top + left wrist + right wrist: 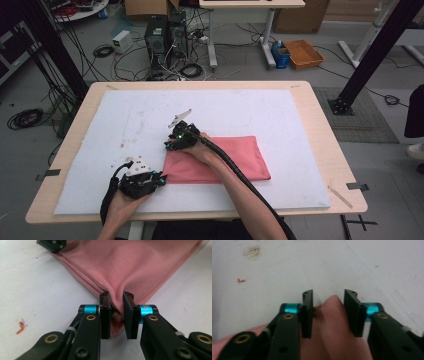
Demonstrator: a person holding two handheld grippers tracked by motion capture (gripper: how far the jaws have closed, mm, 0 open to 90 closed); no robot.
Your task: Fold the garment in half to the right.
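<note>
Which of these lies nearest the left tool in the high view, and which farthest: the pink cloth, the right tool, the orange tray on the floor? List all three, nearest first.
1. Pink cloth: its near left corner sits between the left tool's jaws.
2. Right tool: just beyond, at the cloth's far left corner.
3. Orange tray: on the floor past the table's far right side.

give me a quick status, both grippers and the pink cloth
Left gripper shut on near-left corner of folded pink cloth. Right gripper astride far-left corner, jaws apart, not clamped. White mat around it bare.
</note>
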